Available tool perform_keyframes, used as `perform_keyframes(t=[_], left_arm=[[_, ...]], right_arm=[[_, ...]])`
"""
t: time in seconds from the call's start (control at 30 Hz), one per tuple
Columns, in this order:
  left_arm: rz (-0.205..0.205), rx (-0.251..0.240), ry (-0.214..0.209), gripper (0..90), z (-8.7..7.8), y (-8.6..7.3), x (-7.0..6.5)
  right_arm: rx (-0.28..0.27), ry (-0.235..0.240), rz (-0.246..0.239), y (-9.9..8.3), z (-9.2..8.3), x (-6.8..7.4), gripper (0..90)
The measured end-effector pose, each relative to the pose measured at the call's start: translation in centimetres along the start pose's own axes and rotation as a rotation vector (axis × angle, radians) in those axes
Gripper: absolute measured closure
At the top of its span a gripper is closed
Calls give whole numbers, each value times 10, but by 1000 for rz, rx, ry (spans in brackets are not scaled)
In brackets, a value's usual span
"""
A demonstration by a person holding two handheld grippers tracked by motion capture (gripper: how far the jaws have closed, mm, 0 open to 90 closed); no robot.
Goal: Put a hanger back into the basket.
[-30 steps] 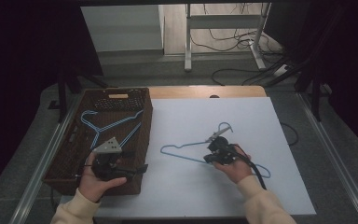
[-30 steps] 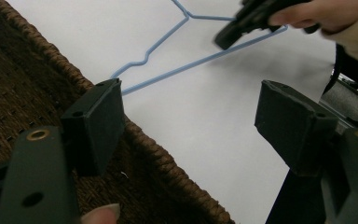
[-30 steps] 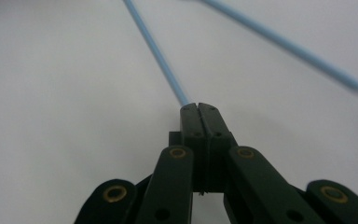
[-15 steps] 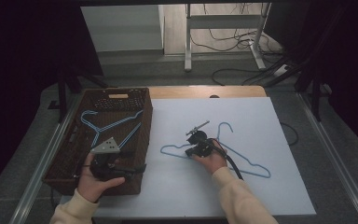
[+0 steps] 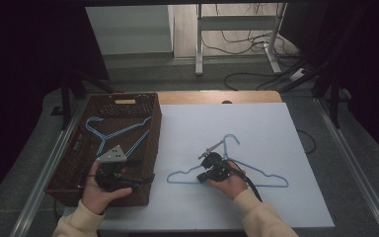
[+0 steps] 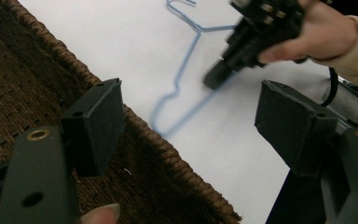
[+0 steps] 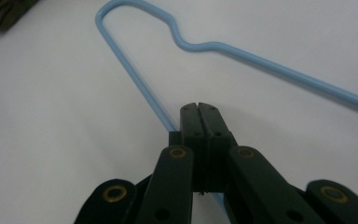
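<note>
High view: the right gripper (image 5: 212, 165) rests on the lower bar of a light-blue wire hanger (image 5: 227, 170) that lies flat on the white worktop (image 5: 276, 128). The hanger lies just to the right of the brown wicker basket (image 5: 148, 148), apart from its wall; its hook points away from the person.

Right gripper view: the jaws are pressed together with no gap between the pads. The hanger's lower bar (image 7: 140, 88) runs under the jaw tips and reappears beneath them. Whether the wire is pinched between the pads or merely passes below them cannot be told from these pictures.

Left gripper view: the left gripper (image 6: 191, 121) has its jaws spread wide with nothing between the pads. It is positioned over the basket's right rim (image 6: 168, 154), near the corner closest to the person. The hanger's nearest end (image 6: 168, 107) lies on the worktop just beyond that rim.

Inside the basket, a second blue hanger (image 5: 116, 131) lies on the floor of the basket, farther from the person than the left gripper.
</note>
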State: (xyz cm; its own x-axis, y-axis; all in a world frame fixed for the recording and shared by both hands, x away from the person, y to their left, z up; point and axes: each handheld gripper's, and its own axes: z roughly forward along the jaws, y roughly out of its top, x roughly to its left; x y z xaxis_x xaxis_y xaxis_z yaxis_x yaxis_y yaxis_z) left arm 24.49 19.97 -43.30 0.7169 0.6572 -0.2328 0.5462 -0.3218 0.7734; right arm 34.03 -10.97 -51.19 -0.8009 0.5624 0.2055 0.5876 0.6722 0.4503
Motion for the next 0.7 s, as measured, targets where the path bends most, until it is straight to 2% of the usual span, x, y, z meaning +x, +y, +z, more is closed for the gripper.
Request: perform_keyframes(t=[0.23, 0.37, 0.47, 0.5, 0.57, 0.63, 0.7], left_arm=[[2, 0, 1, 244, 0, 1, -1], [1, 1, 1, 244, 1, 1, -1], [1, 1, 1, 244, 1, 0, -1], [1, 1, 1, 244, 0, 1, -1], [0, 2, 1, 244, 1, 1, -1], [1, 3, 0, 244, 1, 1, -1], [3, 3, 0, 244, 1, 1, -1]], right_arm=[[37, 57, -27, -28, -10, 21, 900], [31, 61, -40, -34, -17, 23, 900], [-40, 11, -9, -27, -31, 10, 900], [-70, -26, 12, -22, -38, 2, 900], [-89, -88, 43, -14, -44, -12, 899], [-108, -133, 104, -5, -47, -32, 895], [-111, -187, 155, 1, -46, -51, 840]])
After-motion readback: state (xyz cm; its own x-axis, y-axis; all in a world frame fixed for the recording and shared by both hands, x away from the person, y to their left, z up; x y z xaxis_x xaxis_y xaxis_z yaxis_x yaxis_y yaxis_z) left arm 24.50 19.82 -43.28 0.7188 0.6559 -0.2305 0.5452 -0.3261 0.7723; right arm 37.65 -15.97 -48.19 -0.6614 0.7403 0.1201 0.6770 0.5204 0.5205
